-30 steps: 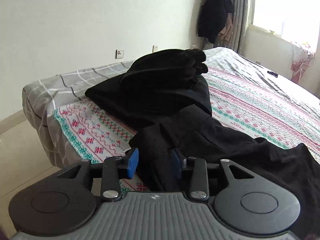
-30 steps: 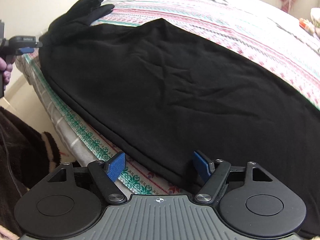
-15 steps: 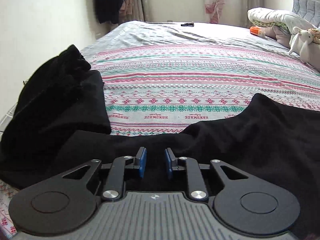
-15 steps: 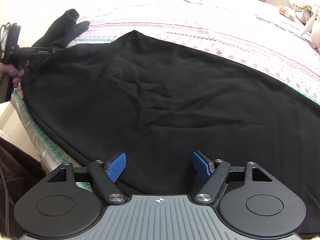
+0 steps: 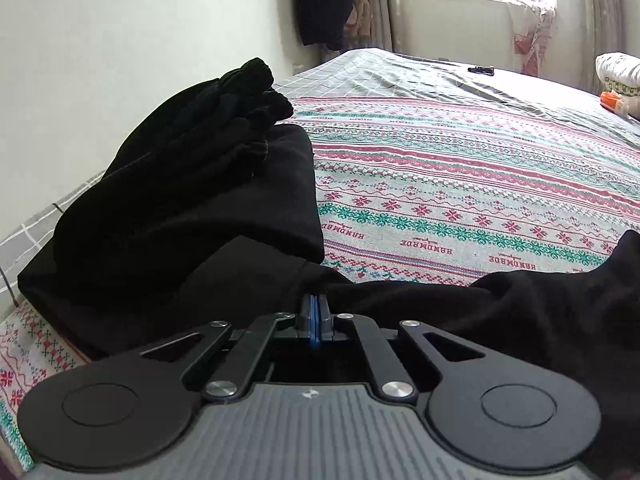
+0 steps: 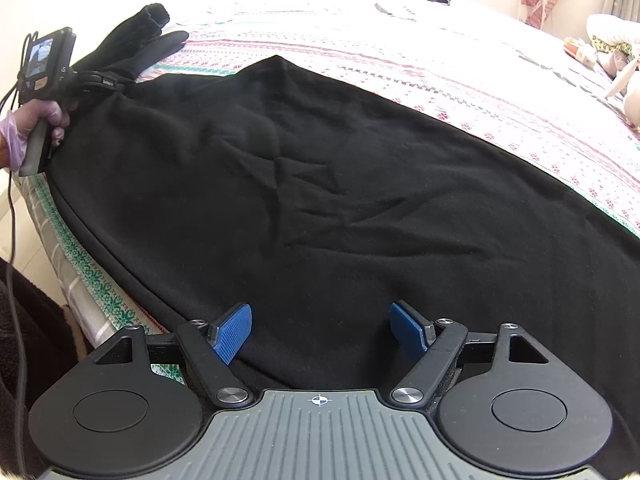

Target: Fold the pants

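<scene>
Black pants [image 6: 320, 184] lie spread along the near edge of the bed. In the left wrist view they run across the bottom [image 5: 500, 312]. My left gripper [image 5: 315, 320] is shut on the pants' cloth at their left end; the blue pads meet with fabric bunched just ahead. It also shows in the right wrist view [image 6: 92, 80], held by a gloved hand. My right gripper [image 6: 320, 332] is open, its blue pads apart over the pants' near edge, with nothing between them.
A pile of folded black clothes [image 5: 192, 184] sits at the bed's left corner, just behind the left gripper. The patterned bedspread [image 5: 460, 184] stretches beyond. Pillows and soft toys [image 6: 608, 52] lie far right. The bed edge [image 6: 92, 288] drops to the floor on the left.
My left gripper has closed fully on the pants' cloth and swung left toward the clothes pile. The right gripper stays open, shifted slightly over the pants.
</scene>
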